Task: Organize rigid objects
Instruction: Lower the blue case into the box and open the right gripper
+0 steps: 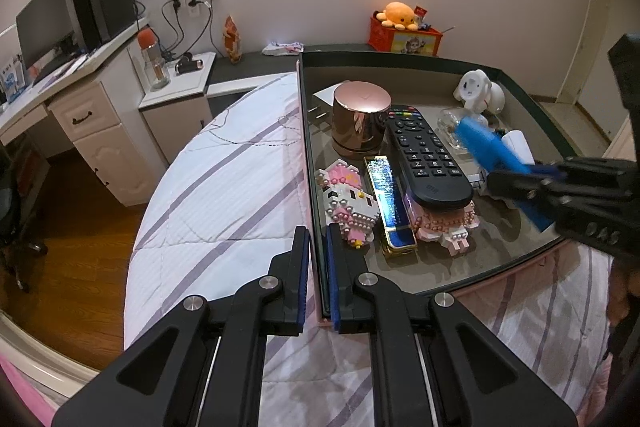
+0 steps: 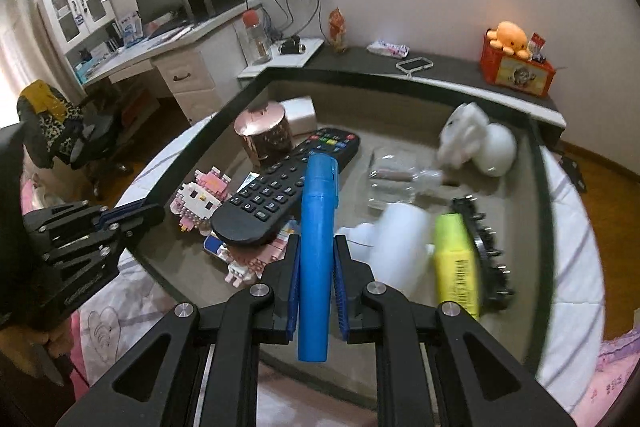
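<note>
A dark-rimmed tray (image 1: 400,55) (image 2: 400,79) lies on the bed with several rigid objects in it. My left gripper (image 1: 318,239) (image 2: 132,215) is shut on the tray's near left wall. My right gripper (image 2: 316,243) (image 1: 516,183) is shut on a blue pen-like tube (image 2: 318,195) (image 1: 480,143), held above the tray's near right part. Below it lie a black remote (image 2: 280,187) (image 1: 424,155), a pink brick figure (image 1: 444,223), a brick cat (image 1: 348,203) and a blue-and-gold case (image 1: 390,203). A rose-gold cylinder (image 1: 360,119) stands behind them.
Right half of the tray: white toy dog (image 2: 476,143), clear plastic case (image 2: 400,179), white bottle (image 2: 396,239), yellow highlighter (image 2: 456,259), black hairbrush (image 2: 488,251). Striped quilt (image 1: 224,187) surrounds the tray. A red box with an orange plush (image 1: 404,31) sits on the ledge behind; a desk (image 1: 80,99) at left.
</note>
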A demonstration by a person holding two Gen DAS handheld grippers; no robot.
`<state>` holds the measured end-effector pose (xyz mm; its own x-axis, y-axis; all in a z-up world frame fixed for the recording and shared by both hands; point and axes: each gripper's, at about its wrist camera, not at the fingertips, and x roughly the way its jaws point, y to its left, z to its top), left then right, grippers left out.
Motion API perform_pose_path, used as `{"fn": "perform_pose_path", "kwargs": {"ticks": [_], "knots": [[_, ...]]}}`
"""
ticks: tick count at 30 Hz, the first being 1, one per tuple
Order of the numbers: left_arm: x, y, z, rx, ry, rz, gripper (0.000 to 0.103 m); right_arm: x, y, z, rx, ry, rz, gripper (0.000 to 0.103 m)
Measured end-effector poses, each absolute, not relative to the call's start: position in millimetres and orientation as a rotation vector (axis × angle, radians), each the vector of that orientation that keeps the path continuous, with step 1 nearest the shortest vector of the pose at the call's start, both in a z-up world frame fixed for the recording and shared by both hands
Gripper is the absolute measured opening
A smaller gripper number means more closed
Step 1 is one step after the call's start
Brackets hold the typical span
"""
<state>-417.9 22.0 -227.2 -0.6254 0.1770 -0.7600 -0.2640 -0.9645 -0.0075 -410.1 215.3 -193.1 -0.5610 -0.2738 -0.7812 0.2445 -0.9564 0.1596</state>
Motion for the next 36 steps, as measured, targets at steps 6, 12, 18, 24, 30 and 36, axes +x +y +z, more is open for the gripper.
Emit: {"fn": "perform_pose_path", "kwargs": {"ticks": [6,12,18,24,30,36], "knots": [[-418.5,22.2,-226.9,-1.21,0.16,2.628,0.008,-411.1,204.9,-205.1,1.313,-0.033,-2.538,0.015],[-417.6,23.1,-226.9,-1.211,0.165,2.63,0.008,-406.2,205.7,-201.7,1.286,-0.055,-2.536,0.015],[-416.7,25.9,-226.9,-1.219,0.182,2.641,0.008,-398.8,204.6,-192.5,1.265,-0.031,-2.574,0.033],[-416.3,29.3,-225.6,-1.233,0.216,2.644,0.008,-384.2,207.7,-175.1,1.207,0.009,-2.662,0.053],[-412.6,30.8,-222.5,-1.239,0.233,2.653,0.008,-366.3,216.6,-159.7,1.161,0.068,-2.785,0.078],[-397.4,35.3,-209.4,-1.206,0.273,2.678,0.009,-351.4,228.9,-151.5,1.158,0.037,-2.819,0.078]]}}
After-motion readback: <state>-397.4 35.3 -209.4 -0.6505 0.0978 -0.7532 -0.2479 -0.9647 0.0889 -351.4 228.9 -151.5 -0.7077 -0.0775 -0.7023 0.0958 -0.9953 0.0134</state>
